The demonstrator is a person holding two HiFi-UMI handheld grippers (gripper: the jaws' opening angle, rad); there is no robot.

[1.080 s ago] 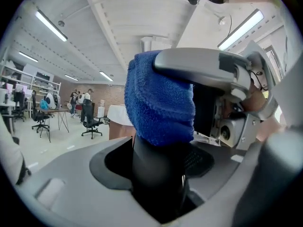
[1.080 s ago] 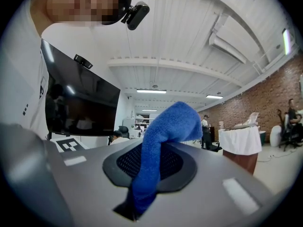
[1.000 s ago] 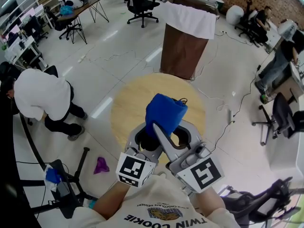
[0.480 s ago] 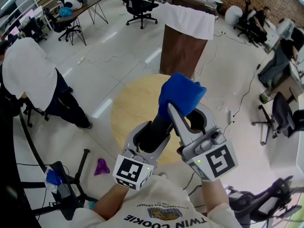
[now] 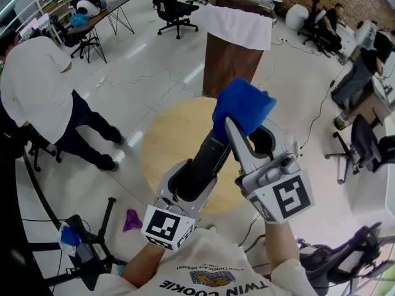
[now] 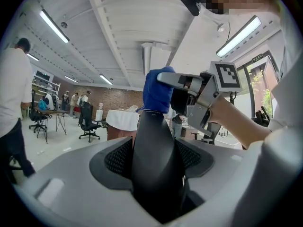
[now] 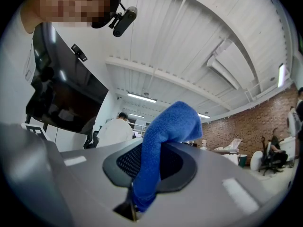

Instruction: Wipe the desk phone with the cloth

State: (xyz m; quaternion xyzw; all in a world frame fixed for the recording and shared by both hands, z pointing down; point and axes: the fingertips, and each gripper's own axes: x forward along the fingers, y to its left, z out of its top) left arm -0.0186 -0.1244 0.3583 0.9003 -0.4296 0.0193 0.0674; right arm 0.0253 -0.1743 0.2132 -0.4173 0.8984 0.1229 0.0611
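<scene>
Clamps the black handset (image 5: 210, 156) in the left tool (image 5: 187, 187), raised off the bench (image 5: 163, 147) for all-round access. Pinches the blue cloth (image 5: 242, 106) in the right tool (image 5: 252, 128), apparently against the handset's far end. Confirms each grip in the gripper views; shows the bench in the head view only.

Cloth drawn up the handset, bystander on the move.
The right gripper (image 5: 229, 123) carried the blue cloth (image 5: 242, 105) from just over the left gripper (image 5: 188, 187) out to the far end of the black handset (image 5: 208, 159), baring most of its length, which had been covered. The left gripper sank a little nearer its holder. Off to the left, the person in the white shirt (image 5: 32, 85) straightened from a crouch and stepped across the floor.
</scene>
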